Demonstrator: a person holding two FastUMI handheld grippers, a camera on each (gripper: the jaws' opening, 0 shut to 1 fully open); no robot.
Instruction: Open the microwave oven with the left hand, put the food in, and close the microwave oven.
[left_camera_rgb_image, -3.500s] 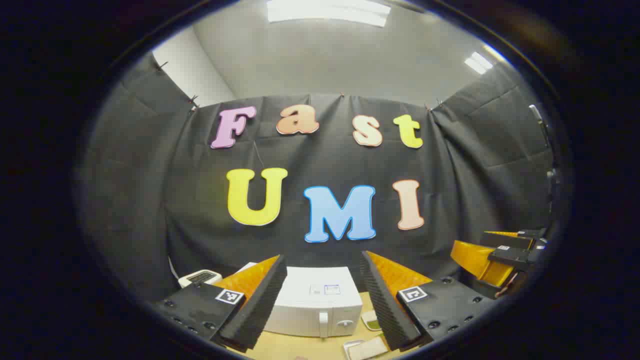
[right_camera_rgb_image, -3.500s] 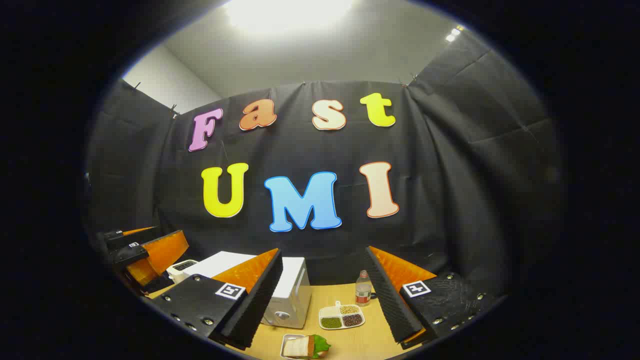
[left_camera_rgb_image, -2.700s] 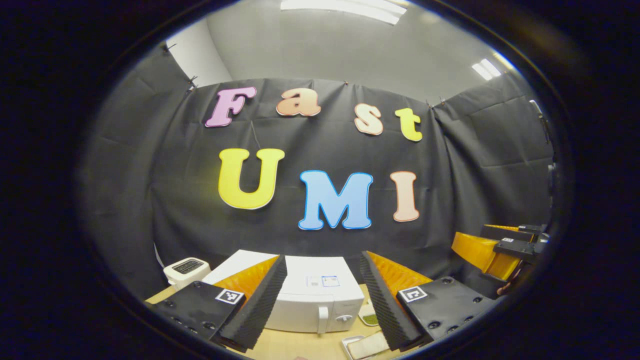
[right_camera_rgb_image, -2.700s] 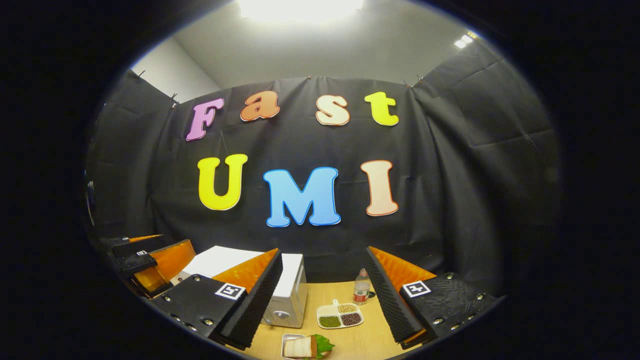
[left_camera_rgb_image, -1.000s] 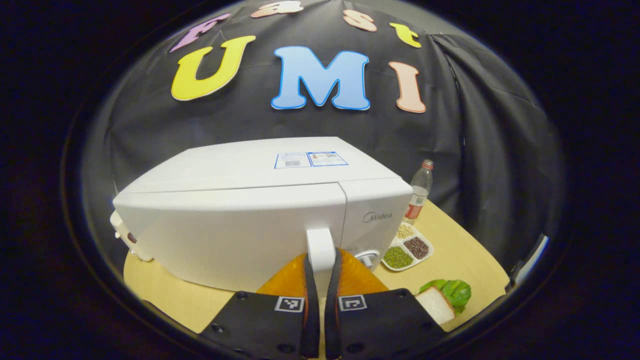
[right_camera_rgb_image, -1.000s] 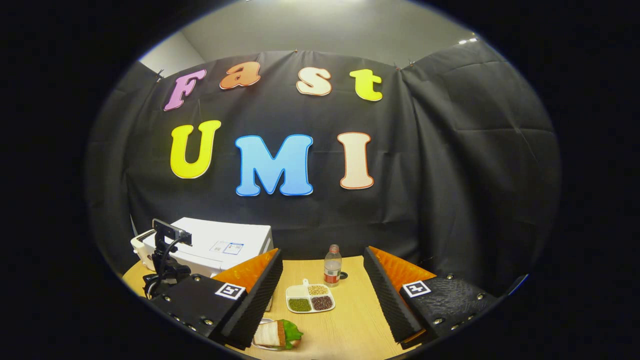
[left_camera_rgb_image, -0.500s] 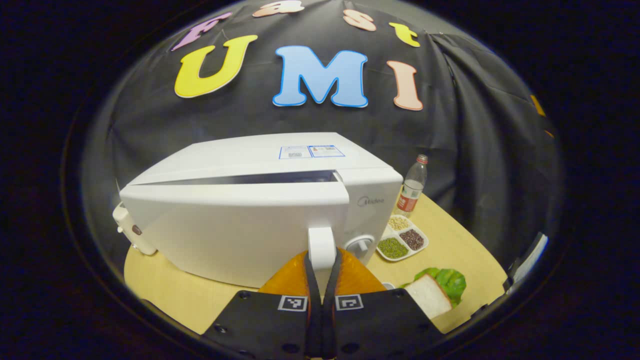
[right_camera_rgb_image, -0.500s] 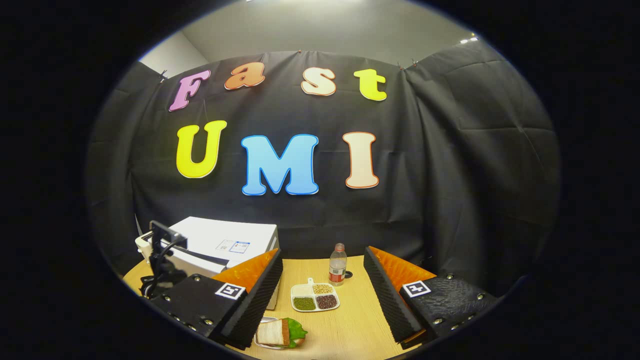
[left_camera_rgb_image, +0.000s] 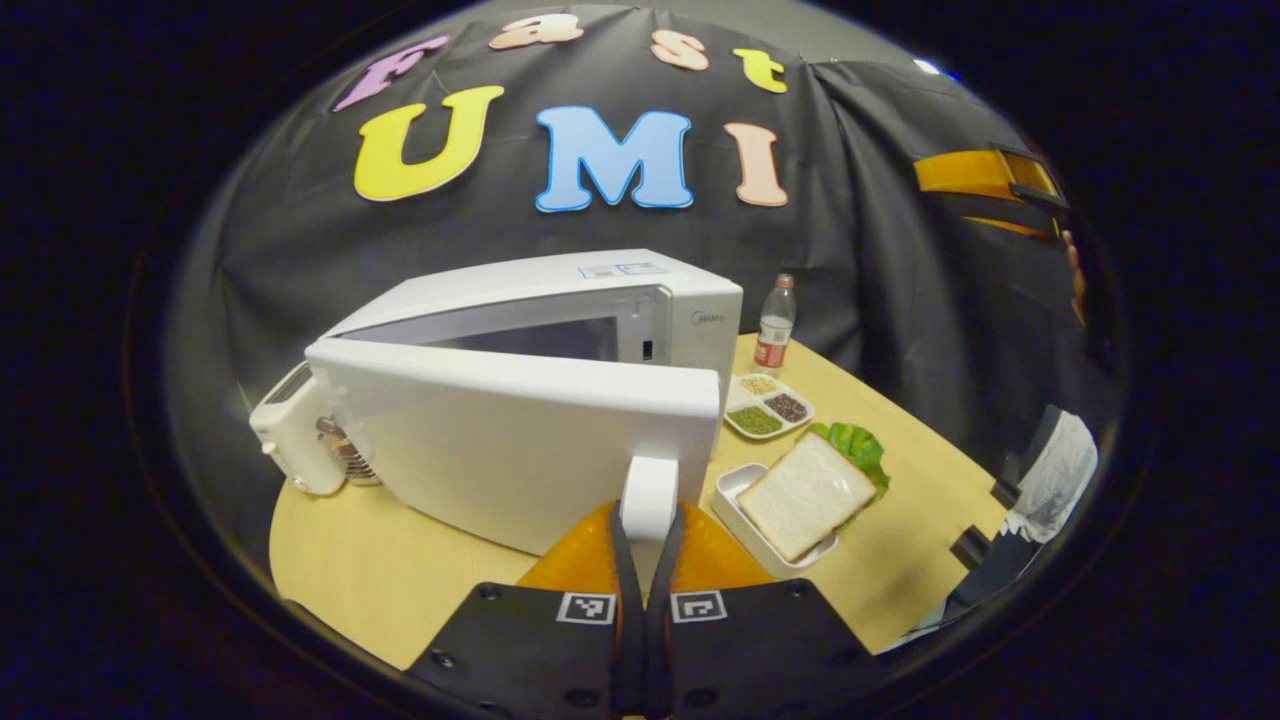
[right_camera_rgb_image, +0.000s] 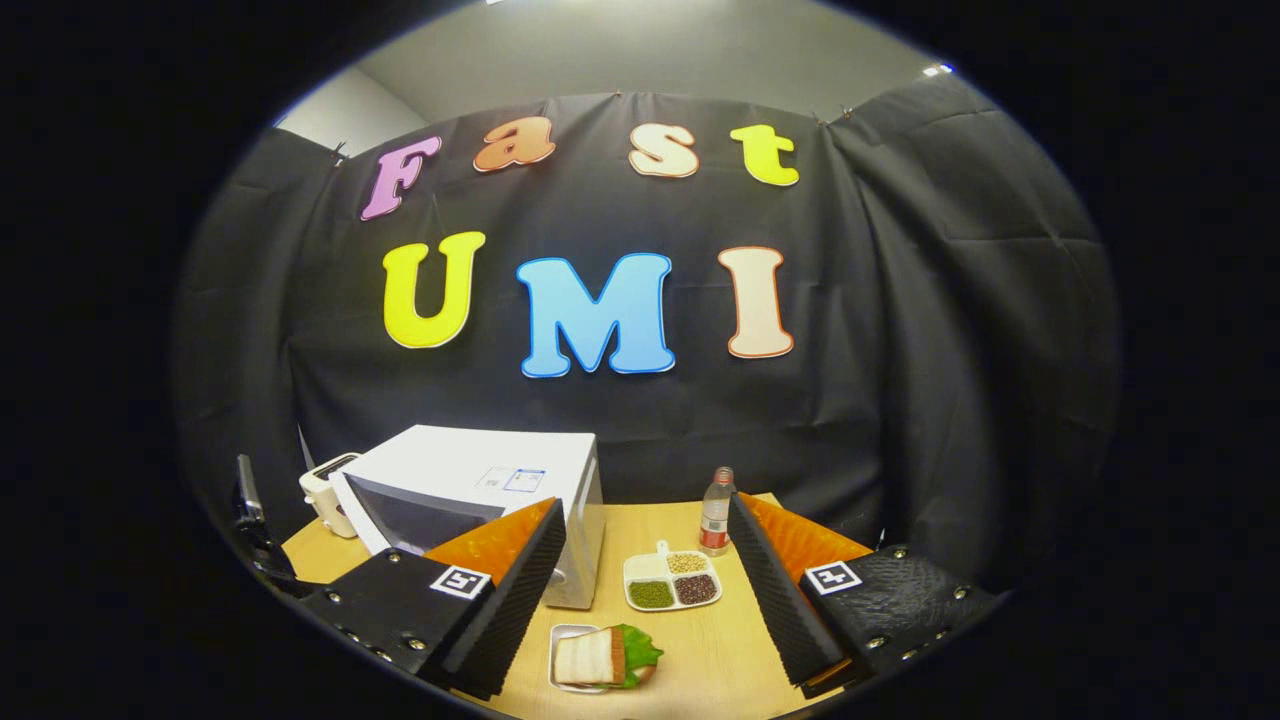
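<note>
The white microwave (left_camera_rgb_image: 560, 300) stands on the wooden table (left_camera_rgb_image: 380, 580) with its door (left_camera_rgb_image: 520, 440) swung partly open, and the dark inside shows behind it. My left gripper (left_camera_rgb_image: 648, 522) is shut on the door's white handle (left_camera_rgb_image: 648, 490). To its right a sandwich (left_camera_rgb_image: 803, 492) with lettuce lies in a small white tray (left_camera_rgb_image: 730, 490). In the right gripper view the microwave (right_camera_rgb_image: 490, 462) sits at the left and the sandwich (right_camera_rgb_image: 598, 657) lies near the front edge. My right gripper (right_camera_rgb_image: 645, 505) hangs open above the table with nothing between its fingers; it also appears far off in the left gripper view (left_camera_rgb_image: 985, 180).
A divided dish of beans (left_camera_rgb_image: 766, 405) (right_camera_rgb_image: 668, 584) and a small bottle (left_camera_rgb_image: 773, 325) (right_camera_rgb_image: 714, 524) stand right of the microwave. A white toaster (left_camera_rgb_image: 290, 440) (right_camera_rgb_image: 325, 484) sits behind its left side. Black cloth walls close off the table at the back and right.
My left gripper moved in from high above the table, shut on the handle and pulled the door from shut to partly open. The right gripper stayed open, shifting slightly.
</note>
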